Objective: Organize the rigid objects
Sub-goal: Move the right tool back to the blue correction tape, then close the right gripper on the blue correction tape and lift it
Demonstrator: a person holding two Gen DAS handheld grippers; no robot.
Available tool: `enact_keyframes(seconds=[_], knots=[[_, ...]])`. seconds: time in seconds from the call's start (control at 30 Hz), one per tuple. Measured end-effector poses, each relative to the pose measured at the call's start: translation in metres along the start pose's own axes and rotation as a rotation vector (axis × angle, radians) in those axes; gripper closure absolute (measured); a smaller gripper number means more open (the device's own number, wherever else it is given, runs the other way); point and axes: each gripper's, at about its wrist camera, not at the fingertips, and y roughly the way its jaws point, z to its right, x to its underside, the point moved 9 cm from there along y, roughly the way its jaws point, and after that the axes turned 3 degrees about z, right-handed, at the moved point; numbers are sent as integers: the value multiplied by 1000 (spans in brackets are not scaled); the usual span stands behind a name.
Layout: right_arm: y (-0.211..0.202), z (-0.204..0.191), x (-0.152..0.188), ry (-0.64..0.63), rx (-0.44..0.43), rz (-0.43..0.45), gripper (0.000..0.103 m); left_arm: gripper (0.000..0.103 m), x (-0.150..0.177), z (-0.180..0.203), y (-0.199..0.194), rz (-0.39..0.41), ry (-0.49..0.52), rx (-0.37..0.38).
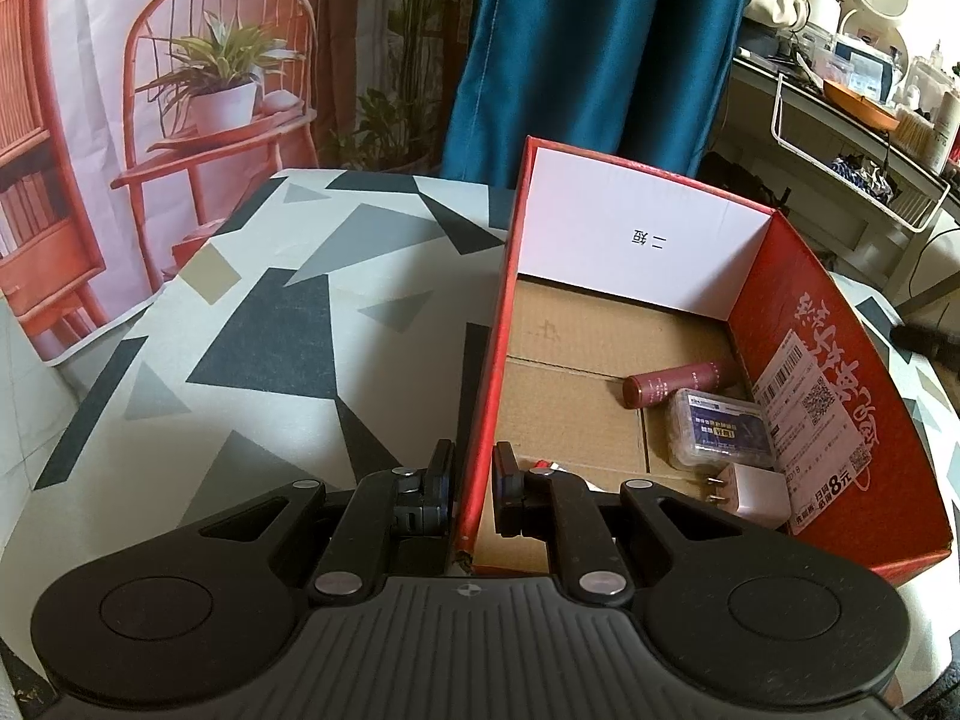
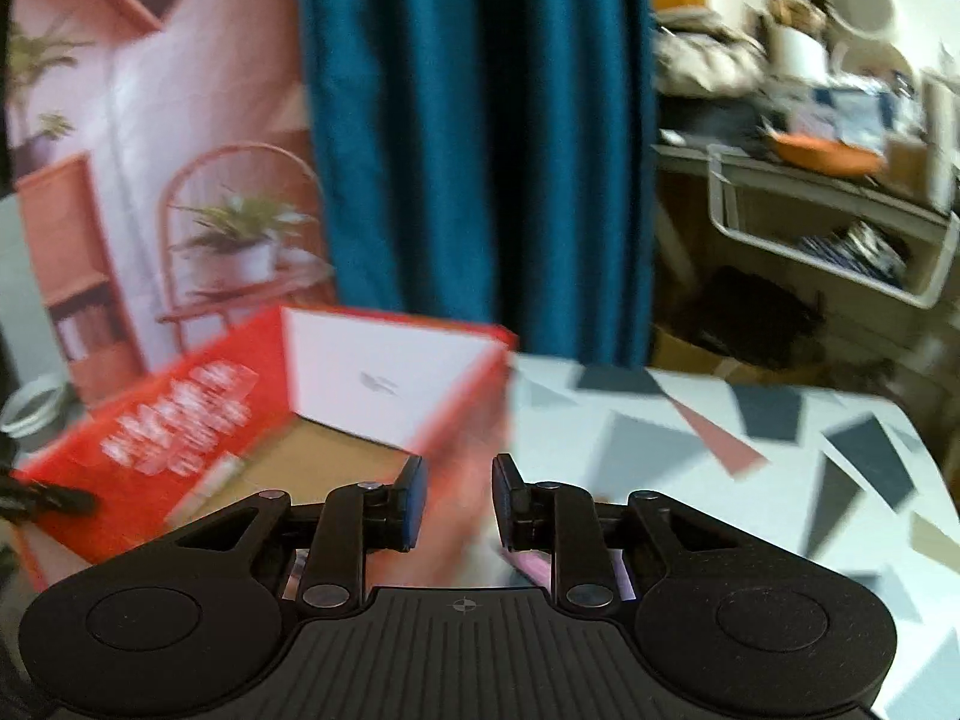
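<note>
An open red cardboard box (image 1: 840,360) stands on the patterned table. On its floor lie a maroon tube (image 1: 678,384), a clear plastic case with a blue label (image 1: 720,429) and a white plug charger (image 1: 750,495). My left gripper (image 1: 474,480) is shut on the box's near left wall, which stands upright between the pads. The right wrist view is blurred. It shows the same box (image 2: 180,438) at the left, and my right gripper (image 2: 459,498) over the box's right wall with its jaws apart and nothing between them.
The table (image 1: 240,330) wears a cloth of grey, black and tan triangles. A blue curtain (image 1: 588,48) hangs behind the box, beside a printed backdrop of a red chair. A cluttered shelf (image 1: 870,120) stands at the right. Something pink (image 2: 534,567) lies under the right gripper.
</note>
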Motion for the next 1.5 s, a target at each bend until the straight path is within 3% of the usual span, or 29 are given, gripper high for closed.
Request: enact_keyframes(seconds=[0.17, 0.2, 0.4, 0.6, 0.77, 1.1, 1.5], knots=[[16, 34, 44, 40, 33, -65, 59, 89, 0, 0, 0, -2, 1, -5], [21, 35, 53, 49, 34, -76, 58, 89, 0, 0, 0, -2, 3, -7], [42, 31, 85, 114, 13, -117, 58, 89, 0, 0, -1, 0, 4, -8], [68, 23, 89, 114, 23, -129, 60, 89, 0, 1, -1, -1, 15, -14], [85, 23, 95, 128, 68, -142, 71, 89, 0, 1, -1, 0, 18, -14], [79, 5, 105, 0, 111, -119, 73, 89, 1, 0, 1, 0, 8, -14], [79, 7, 104, 12, 98, -117, 73, 89, 1, 0, 0, 2, 4, -13]])
